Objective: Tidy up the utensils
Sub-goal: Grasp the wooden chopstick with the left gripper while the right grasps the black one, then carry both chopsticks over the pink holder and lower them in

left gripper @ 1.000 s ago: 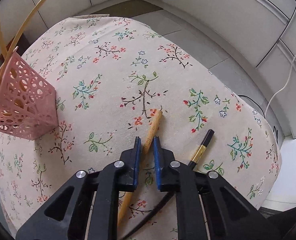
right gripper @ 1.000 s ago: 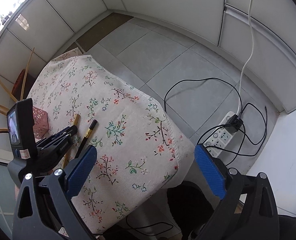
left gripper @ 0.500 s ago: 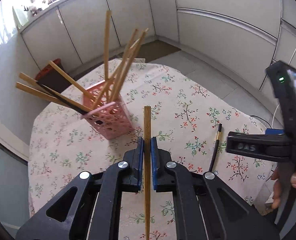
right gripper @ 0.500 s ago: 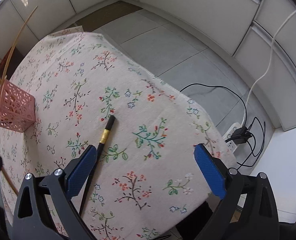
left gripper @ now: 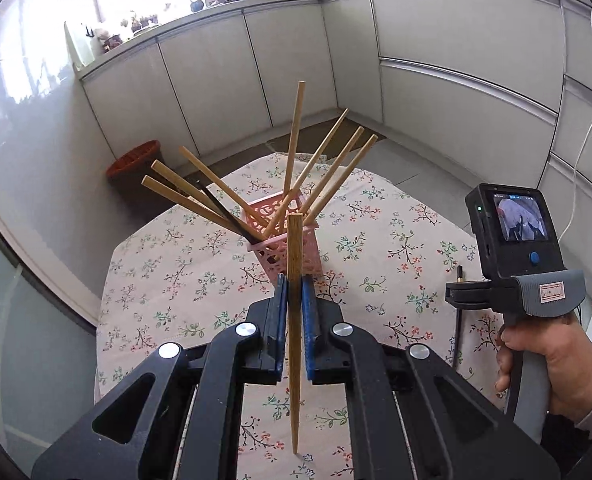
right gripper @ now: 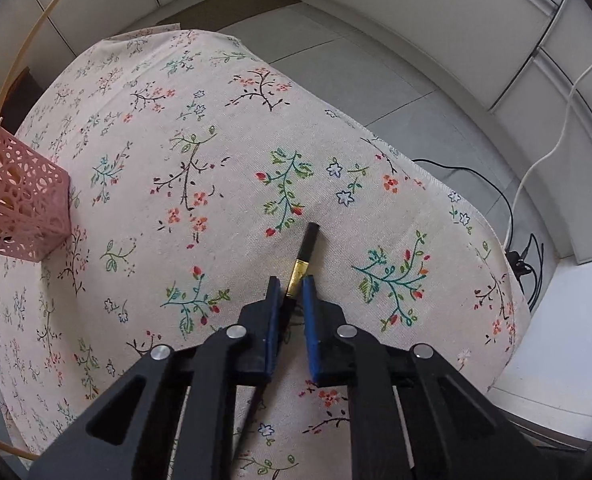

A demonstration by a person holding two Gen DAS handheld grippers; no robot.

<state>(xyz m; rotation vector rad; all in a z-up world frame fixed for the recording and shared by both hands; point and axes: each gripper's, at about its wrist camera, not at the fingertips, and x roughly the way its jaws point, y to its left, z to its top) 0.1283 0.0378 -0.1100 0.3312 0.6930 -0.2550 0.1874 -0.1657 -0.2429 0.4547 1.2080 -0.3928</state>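
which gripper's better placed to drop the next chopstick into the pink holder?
Left. The left gripper is shut on a wooden chopstick, lifted clear of the table and lined up in front of the pink holder. The right gripper is only now closing around the black chopstick on the tablecloth.

I am looking into a home kitchen. White cupboards (left gripper: 436, 80) run along the walls, pots and little plants sit on the counter (left gripper: 224, 4), and a flowery cloth (right gripper: 224, 152) covers the table.
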